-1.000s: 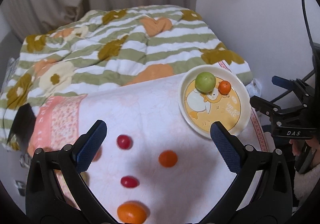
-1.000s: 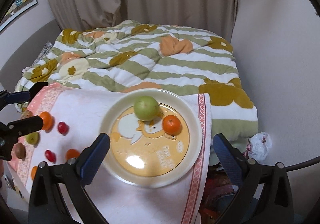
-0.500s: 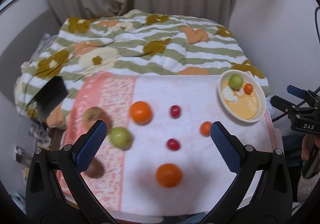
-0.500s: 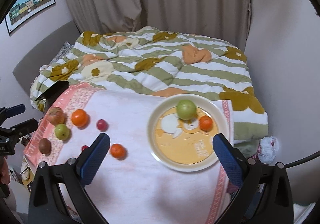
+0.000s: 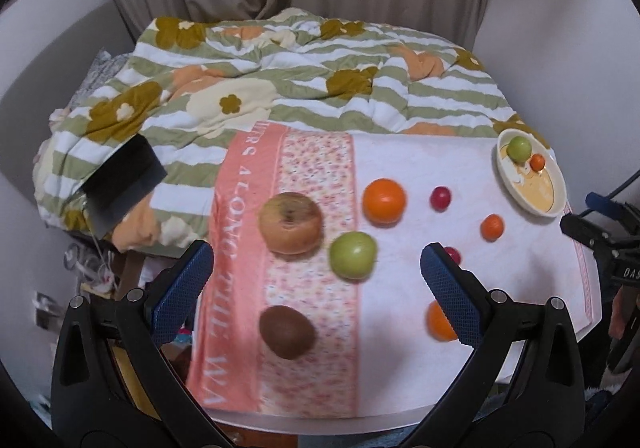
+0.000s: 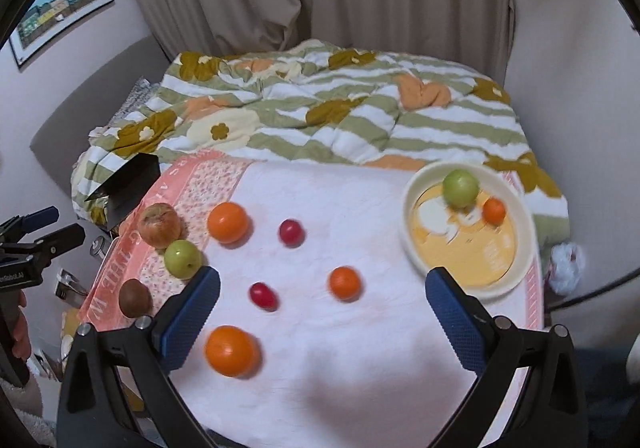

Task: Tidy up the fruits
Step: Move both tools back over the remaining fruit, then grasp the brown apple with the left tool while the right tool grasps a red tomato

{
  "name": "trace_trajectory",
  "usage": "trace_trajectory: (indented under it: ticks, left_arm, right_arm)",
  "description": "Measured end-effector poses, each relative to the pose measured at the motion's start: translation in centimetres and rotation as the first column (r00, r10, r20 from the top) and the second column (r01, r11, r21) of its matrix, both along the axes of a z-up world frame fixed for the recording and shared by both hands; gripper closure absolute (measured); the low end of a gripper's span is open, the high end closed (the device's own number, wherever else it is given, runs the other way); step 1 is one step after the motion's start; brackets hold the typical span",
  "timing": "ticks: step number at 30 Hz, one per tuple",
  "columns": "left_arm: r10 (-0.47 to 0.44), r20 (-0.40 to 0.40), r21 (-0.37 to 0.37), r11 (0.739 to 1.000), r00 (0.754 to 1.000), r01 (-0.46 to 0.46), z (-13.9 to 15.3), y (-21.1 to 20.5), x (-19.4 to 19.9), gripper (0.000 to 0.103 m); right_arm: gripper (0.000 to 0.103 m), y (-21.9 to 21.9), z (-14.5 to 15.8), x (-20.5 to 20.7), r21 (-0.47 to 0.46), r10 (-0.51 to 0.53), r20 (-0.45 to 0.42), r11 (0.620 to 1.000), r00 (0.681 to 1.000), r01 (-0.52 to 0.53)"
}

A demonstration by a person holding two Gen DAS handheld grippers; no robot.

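Observation:
A cream plate (image 6: 520, 268) at the table's right holds a green apple (image 6: 461, 187) and a small orange (image 6: 494, 210); it also shows in the left wrist view (image 5: 560, 204). Loose on the towel lie a brown apple (image 5: 290, 222), a green apple (image 5: 353, 254), a kiwi (image 5: 286, 331), two big oranges (image 6: 227, 221) (image 6: 232, 350), a small orange (image 6: 345, 282) and two red fruits (image 6: 291, 232) (image 6: 263, 295). My left gripper (image 5: 316, 280) is open above the left fruits. My right gripper (image 6: 320, 308) is open above the table's middle. Both are empty.
A pink-and-white towel (image 5: 400, 348) covers the table. Behind it is a bed with a striped flowered quilt (image 6: 340, 116). A black object (image 5: 120, 180) lies at the quilt's left edge. Curtains hang behind, walls on both sides.
Both grippers have pulled back and swung left. The left view now centres on the brown apple, green apple and kiwi. The plate has shifted right in both views. No fruit has moved.

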State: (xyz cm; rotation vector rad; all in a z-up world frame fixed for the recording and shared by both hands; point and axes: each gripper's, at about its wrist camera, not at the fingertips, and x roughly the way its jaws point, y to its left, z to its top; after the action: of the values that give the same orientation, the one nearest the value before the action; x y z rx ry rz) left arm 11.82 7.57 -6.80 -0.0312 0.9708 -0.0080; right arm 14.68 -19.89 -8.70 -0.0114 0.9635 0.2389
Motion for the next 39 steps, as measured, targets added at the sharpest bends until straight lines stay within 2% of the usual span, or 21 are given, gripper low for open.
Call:
trace_trajectory:
  ticks: [5,11,22,26,35,39]
  left_arm:
    - [-0.076,-0.030,0.001,0.997,0.997,0.076,-2.1,2.8,1.9,0.000]
    - [-0.169,-0.087,0.005,0.985,0.982,0.170,-5.2,4.4,4.5,0.000]
    - [-0.333,-0.187,-0.002,0.941,0.924,0.339,-11.3,4.0,8.5,0.000]
    - [-0.359,-0.208,0.002,0.930,0.910,0.367,-12.5,3.3,9.4,0.000]
    - [-0.367,-0.245,0.005,0.925,0.897,0.380,-14.5,2.5,10.8,0.000]
    - [-0.370,-0.254,-0.018,0.926,0.894,0.378,-15.0,2.6,10.9,0.007]
  right_arm:
    - [0.001,3.5,-2.1,-0.5,0.001,-0.059,-0.050,0.998,0.997,0.059]
    - [0.001,6.3,-4.8,-0.5,-0.044,-0.147,-0.100,0.989,0.984,0.143]
    - [0.001,8.4,-9.5,0.8,-0.111,-0.250,-0.196,0.966,0.948,0.231]
    - [0.001,8.8,-10.4,1.5,-0.135,-0.247,-0.217,0.966,0.944,0.222]
    - [0.002,8.9,-11.8,2.3,-0.151,-0.241,-0.238,0.966,0.941,0.210]
    - [0.004,8.8,-12.3,2.5,-0.140,-0.244,-0.259,0.967,0.935,0.214]
